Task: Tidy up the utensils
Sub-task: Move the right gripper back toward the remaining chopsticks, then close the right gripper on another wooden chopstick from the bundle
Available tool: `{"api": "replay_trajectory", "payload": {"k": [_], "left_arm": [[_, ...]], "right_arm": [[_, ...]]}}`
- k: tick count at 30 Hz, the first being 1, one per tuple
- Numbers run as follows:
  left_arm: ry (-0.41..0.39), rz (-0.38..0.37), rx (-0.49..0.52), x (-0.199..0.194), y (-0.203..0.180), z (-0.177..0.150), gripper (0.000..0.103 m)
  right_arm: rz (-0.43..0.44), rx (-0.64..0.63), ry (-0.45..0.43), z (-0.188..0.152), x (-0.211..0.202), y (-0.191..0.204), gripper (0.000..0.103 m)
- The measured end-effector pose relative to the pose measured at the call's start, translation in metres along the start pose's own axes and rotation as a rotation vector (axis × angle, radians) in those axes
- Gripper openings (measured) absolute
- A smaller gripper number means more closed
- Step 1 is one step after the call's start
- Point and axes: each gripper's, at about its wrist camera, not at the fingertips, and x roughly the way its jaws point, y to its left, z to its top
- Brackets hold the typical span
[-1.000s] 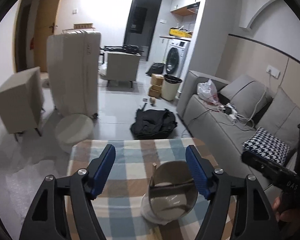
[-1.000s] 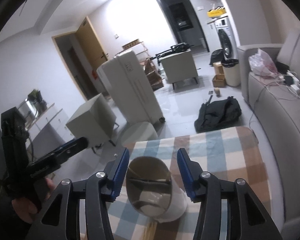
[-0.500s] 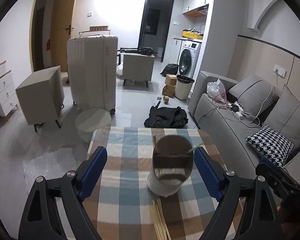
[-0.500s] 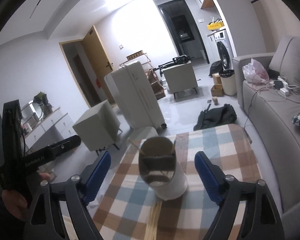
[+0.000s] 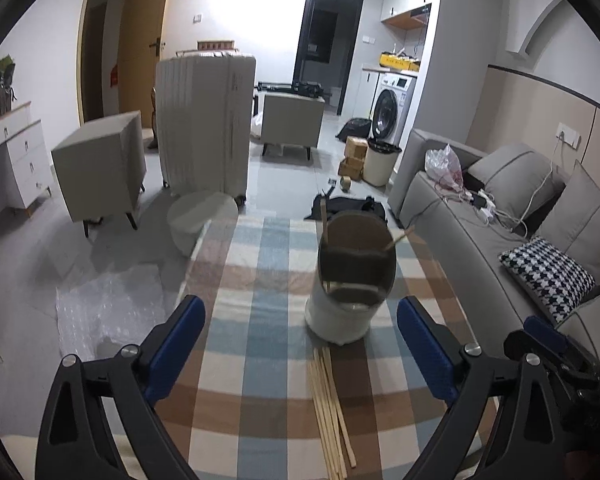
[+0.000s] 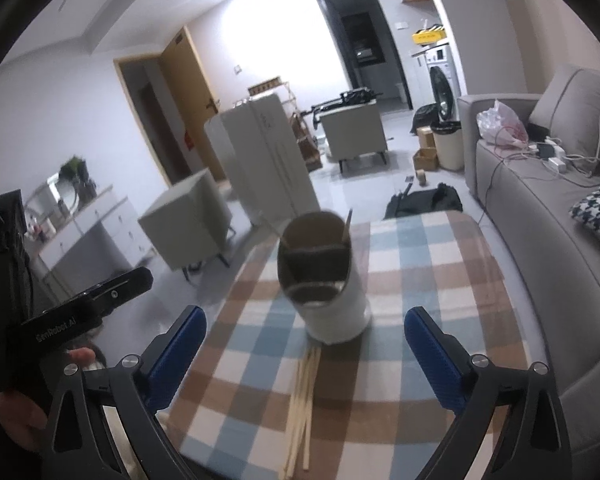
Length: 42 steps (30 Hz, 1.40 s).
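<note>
- The utensil holder (image 5: 350, 280), a white cylinder with a brown divided inside, stands upright on the checked tabletop (image 5: 256, 320), right of centre in the left wrist view and at centre in the right wrist view; two sticks already lean inside it.
- A bundle of loose chopsticks (image 5: 332, 400) lies flat on the cloth just below the holder's foot, reaching toward the lower edge of the frame.
- The left gripper (image 5: 300, 344) has its jaws opening wide, with nothing between the pads; the holder sits above and beyond them.
- The right gripper (image 6: 304, 350) is likewise opening and empty.
- The step in hand looks like lining up for the loose chopsticks. The next move probably calls for lowering one gripper to the bundle and pinching thin, flat-lying sticks, which may slip or scatter.
- The holder's lower compartments are dark, so their contents cannot be made out, and the number of chopsticks in the bundle is unclear.
</note>
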Motion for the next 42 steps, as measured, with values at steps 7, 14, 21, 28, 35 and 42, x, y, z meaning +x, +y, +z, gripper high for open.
{"api": "replay_trajectory", "payload": {"k": [7,14,21,28,35,42], "left_arm": [[0.071,0.012,-0.021,0.020,0.013,-0.018,0.094],[0.106,0.042,-0.113,0.033,0.039,-0.019,0.094],[0.190,0.055,-0.174,0.052,0.058,-0.023,0.094],[0.266,0.065,-0.241,0.060,0.078,-0.024,0.094],[0.345,0.078,-0.295,0.070,0.096,-0.029,0.094],[0.379,0.090,-0.303,0.077,0.103,-0.031,0.094]], "right_arm": [[-0.015,-0.005,0.134,-0.016,0.031,0.000,0.099],[-0.053,0.012,0.297,-0.031,0.074,-0.002,0.085],[-0.097,-0.009,0.459,-0.048,0.123,-0.002,0.066],[-0.099,-0.040,0.565,-0.059,0.171,0.007,0.050],[-0.106,-0.089,0.609,-0.064,0.224,0.020,0.030],[-0.181,-0.099,0.648,-0.074,0.257,0.018,0.019]]}}
